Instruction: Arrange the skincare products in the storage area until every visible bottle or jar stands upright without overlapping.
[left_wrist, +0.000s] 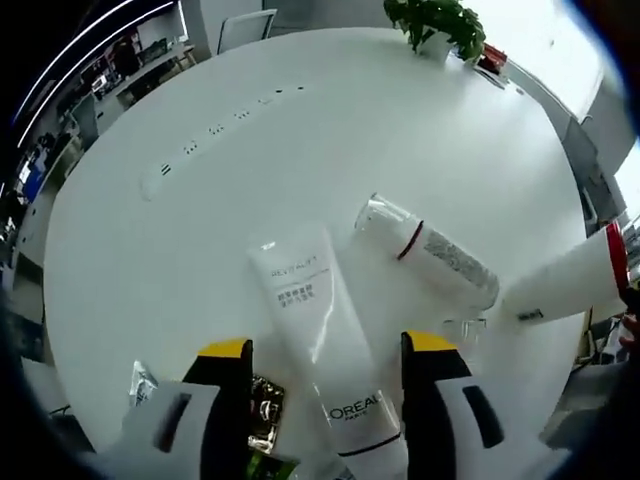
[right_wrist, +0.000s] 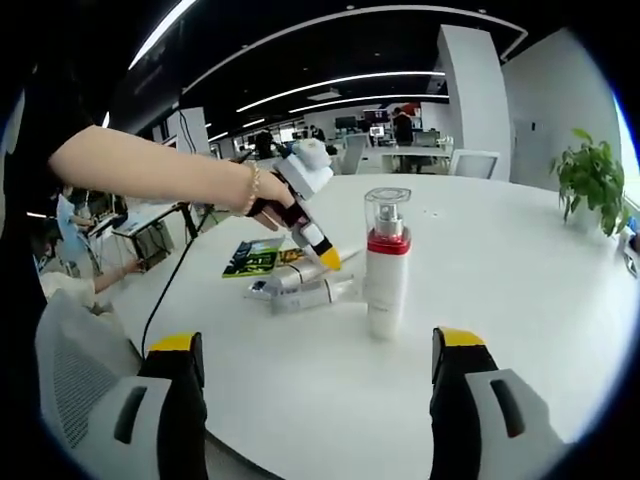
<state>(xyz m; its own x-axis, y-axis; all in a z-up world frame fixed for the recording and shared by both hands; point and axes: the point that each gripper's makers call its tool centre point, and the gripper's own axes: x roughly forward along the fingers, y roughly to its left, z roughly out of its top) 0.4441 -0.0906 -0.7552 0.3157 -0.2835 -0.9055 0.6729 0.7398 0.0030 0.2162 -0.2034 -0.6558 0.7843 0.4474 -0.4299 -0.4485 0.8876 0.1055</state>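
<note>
White plastic marks nearly every product on the round white table (left_wrist: 300, 130). In the left gripper view a white squeeze tube (left_wrist: 320, 330) printed L'OREAL lies flat, its cap end towards the camera, running up between the two yellow-tipped jaws of the left gripper (left_wrist: 325, 350); the jaws stand apart on either side of the tube, and whether they touch it cannot be told. Just beside the tube's far end is a white spray bottle (left_wrist: 430, 250) with a red collar and a clear cap; its contents cannot be seen through the opaque body. A green and black sachet (left_wrist: 265, 405) lies by the left jaw, half hidden. A potted plant (left_wrist: 440, 25) stands at the far edge of the table. In the right gripper view the spray bottle (right_wrist: 385, 262) stands upright on the table, with the tube (right_wrist: 305, 292) lying just beside it and the flat sachet (right_wrist: 255, 257) beyond. A person's hand (right_wrist: 270, 205) holds the left gripper (right_wrist: 322, 250) angled down over the tube. The right gripper (right_wrist: 320, 375) hangs near the bottle with its jaws wide apart, gripping nothing.
</note>
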